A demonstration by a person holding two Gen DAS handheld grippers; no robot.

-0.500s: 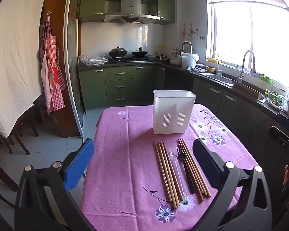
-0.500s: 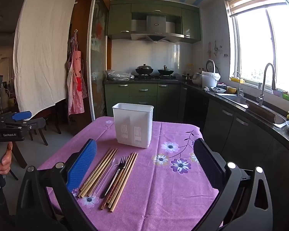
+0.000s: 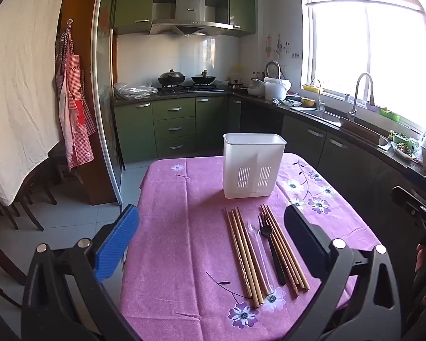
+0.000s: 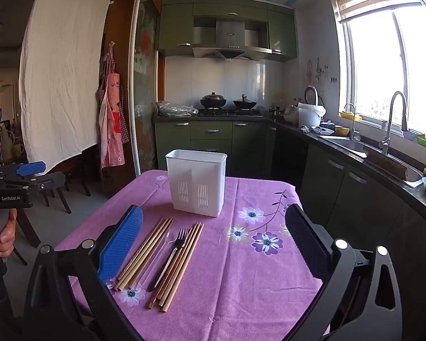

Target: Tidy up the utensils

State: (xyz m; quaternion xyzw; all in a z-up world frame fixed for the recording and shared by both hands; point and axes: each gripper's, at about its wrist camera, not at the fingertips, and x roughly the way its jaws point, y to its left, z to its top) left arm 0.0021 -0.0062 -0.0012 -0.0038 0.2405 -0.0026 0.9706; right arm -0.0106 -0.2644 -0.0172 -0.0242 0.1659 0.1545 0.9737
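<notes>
Kitchen table (image 3: 167, 227): L tool (image 3: 211, 238) & R tool (image 4: 214, 240) hover tilted down, both wide open, empty, near chopsticks (image 3: 242, 255).

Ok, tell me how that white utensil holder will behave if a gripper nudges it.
The white utensil holder looks empty, thin plastic, so probably light and likely to slide on the tablecloth. It is tall for its base, so a high push might tip it.

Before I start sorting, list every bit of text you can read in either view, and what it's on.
"GenRobot.AI": white print on the black body of the left gripper, seen in the right wrist view.
Range hood badge: too small to read.
Red checked apron lettering: blurred, unreadable.
Nothing else legible.
</notes>
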